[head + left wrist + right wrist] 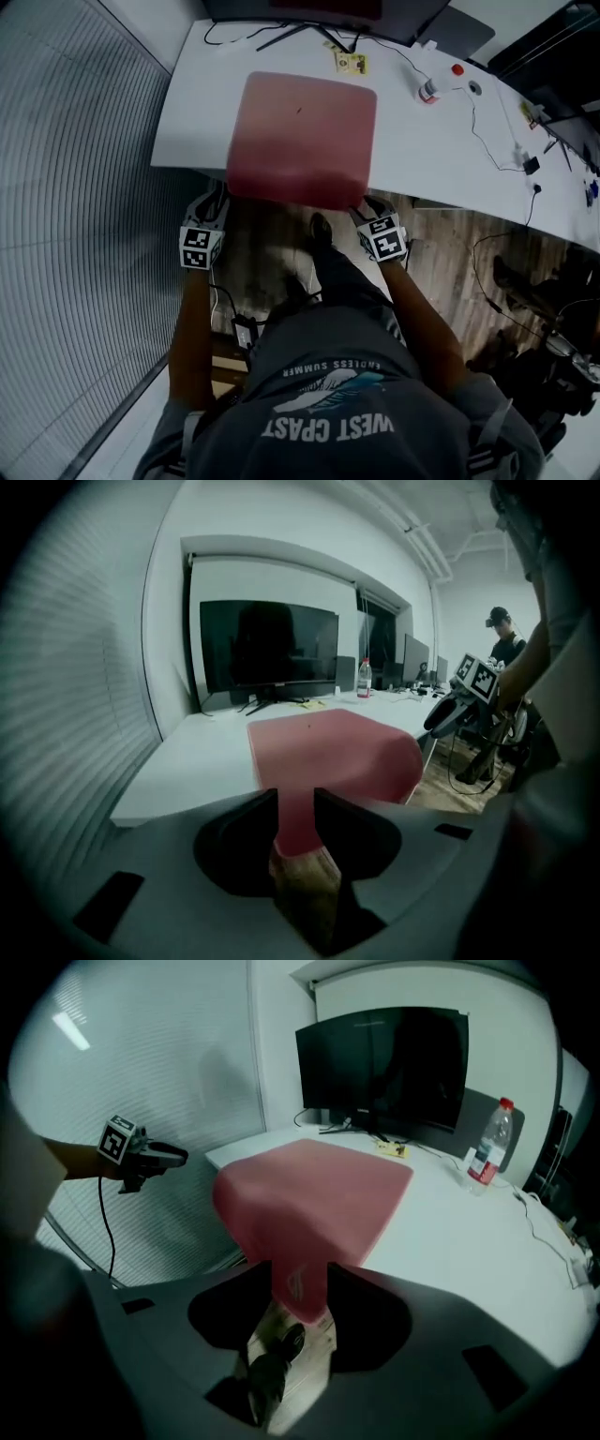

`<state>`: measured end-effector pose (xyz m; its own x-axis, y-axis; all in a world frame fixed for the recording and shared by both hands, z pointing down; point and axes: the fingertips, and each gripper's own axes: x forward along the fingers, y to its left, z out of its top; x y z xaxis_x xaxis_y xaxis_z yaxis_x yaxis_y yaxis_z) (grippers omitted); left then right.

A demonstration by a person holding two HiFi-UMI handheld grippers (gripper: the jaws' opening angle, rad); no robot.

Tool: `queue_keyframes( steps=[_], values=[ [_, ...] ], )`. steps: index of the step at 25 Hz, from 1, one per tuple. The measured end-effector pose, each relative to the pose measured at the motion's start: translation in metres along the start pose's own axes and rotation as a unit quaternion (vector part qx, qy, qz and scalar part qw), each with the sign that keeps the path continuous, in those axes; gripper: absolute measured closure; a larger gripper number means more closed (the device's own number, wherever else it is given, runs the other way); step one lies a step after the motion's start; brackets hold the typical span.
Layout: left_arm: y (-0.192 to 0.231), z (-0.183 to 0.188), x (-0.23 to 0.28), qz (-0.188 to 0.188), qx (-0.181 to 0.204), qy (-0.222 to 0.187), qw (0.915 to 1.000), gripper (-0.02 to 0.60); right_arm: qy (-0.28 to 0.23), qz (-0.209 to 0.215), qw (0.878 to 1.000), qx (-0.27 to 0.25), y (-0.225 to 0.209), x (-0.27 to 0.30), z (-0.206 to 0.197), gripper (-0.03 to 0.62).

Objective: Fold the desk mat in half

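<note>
A red desk mat [302, 131] lies flat on the white desk [441, 141], and its near edge droops over the desk's front edge. My left gripper [217, 201] is at the mat's near left corner, below the desk edge. In the left gripper view that corner of the mat [298, 822] hangs in the gap of the left gripper [295, 841], whose jaws stand apart. My right gripper [362, 208] is at the near right corner. There the mat's rounded corner [302, 1283] hangs loose between the wider-parted jaws of the right gripper [300, 1312].
A monitor [267, 649] stands at the back of the desk. A water bottle [428, 91], a yellow card [352, 63] and cables [487, 141] lie to the right of the mat. Window blinds [75, 187] run along the left. Another person [506, 639] stands far right.
</note>
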<state>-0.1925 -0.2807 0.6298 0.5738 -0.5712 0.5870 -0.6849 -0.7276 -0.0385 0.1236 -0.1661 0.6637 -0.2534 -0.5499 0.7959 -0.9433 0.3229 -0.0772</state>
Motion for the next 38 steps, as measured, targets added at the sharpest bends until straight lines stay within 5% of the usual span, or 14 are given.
queue_keyframes(
  steps=[8,20,25,38],
  values=[
    [0.007,-0.078,0.044,0.004,-0.049,0.08,0.9956,0.308,0.04,0.023,0.993,0.107,-0.015,0.05,-0.066,0.3],
    [-0.002,-0.137,0.087,0.001,-0.065,0.144,0.9874,0.284,0.077,0.055,0.989,0.111,-0.012,0.099,-0.093,0.285],
    [-0.011,-0.145,0.091,0.001,-0.057,0.151,0.9869,0.284,0.082,0.064,0.991,0.083,-0.005,0.098,-0.089,0.536],
    [-0.032,-0.146,0.062,0.041,0.04,0.171,0.9836,0.269,-0.009,0.135,0.969,0.207,0.006,0.01,-0.025,0.553]
  ],
)
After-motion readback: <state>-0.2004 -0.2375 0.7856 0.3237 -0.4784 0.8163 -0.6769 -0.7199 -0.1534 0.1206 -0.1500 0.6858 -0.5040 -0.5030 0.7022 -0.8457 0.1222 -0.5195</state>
